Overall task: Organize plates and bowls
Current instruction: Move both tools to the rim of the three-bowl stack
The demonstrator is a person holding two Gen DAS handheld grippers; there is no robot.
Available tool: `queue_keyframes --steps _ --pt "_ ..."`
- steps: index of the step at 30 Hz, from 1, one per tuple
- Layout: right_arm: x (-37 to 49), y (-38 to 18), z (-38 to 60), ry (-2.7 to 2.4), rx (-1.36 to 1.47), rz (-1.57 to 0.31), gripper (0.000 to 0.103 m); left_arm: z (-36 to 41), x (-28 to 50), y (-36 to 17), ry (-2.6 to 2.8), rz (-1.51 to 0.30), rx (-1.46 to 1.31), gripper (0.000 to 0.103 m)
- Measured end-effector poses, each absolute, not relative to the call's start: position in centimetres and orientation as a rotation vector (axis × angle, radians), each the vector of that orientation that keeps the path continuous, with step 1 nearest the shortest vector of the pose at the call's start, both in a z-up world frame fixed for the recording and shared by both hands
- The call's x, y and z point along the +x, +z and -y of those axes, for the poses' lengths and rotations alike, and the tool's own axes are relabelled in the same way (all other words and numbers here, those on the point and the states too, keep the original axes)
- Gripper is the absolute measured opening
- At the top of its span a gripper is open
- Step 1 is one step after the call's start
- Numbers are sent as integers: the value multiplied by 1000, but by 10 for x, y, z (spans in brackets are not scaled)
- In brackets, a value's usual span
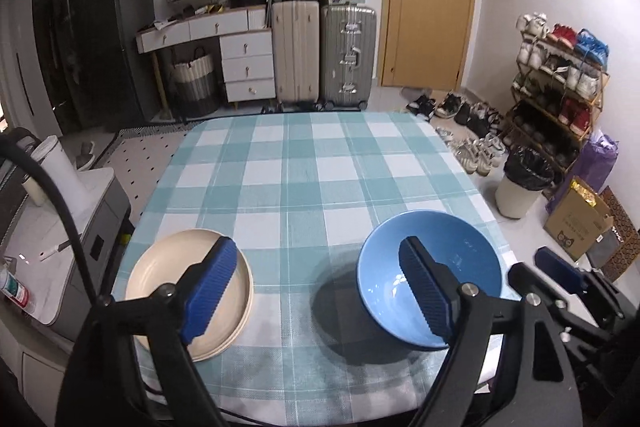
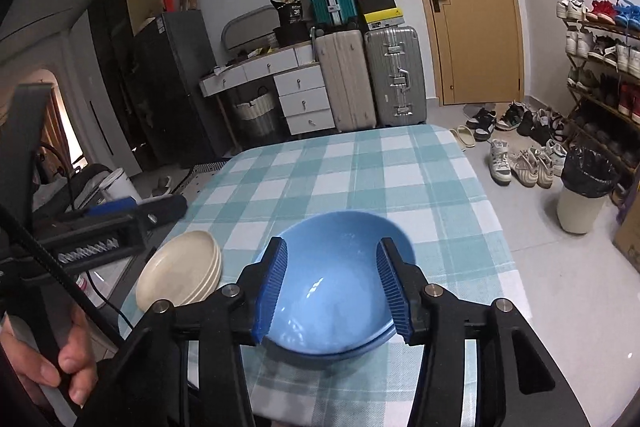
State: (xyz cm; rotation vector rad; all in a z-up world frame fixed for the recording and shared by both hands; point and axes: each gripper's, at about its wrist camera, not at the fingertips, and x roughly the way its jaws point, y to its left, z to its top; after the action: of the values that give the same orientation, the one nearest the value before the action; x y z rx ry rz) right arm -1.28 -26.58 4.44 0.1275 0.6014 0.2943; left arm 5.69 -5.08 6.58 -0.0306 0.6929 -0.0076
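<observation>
Both grippers, left (image 1: 316, 291) and right (image 2: 332, 293), have black arms, ribbed blue pads (image 2: 273, 291), silver screws (image 2: 433, 291); black cable (image 1: 60, 203); bare hand (image 2: 60, 359).
</observation>
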Motion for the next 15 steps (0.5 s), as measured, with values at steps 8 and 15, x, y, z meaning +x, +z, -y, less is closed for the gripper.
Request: queue_keyframes --steps 8,15 --pt "-33 26 264 419 246 -474 102 41 34 45 8 -636 -49 89" --pt "-37 9 249 398 182 -449 102 33 28 30 18 -647 -87 95"
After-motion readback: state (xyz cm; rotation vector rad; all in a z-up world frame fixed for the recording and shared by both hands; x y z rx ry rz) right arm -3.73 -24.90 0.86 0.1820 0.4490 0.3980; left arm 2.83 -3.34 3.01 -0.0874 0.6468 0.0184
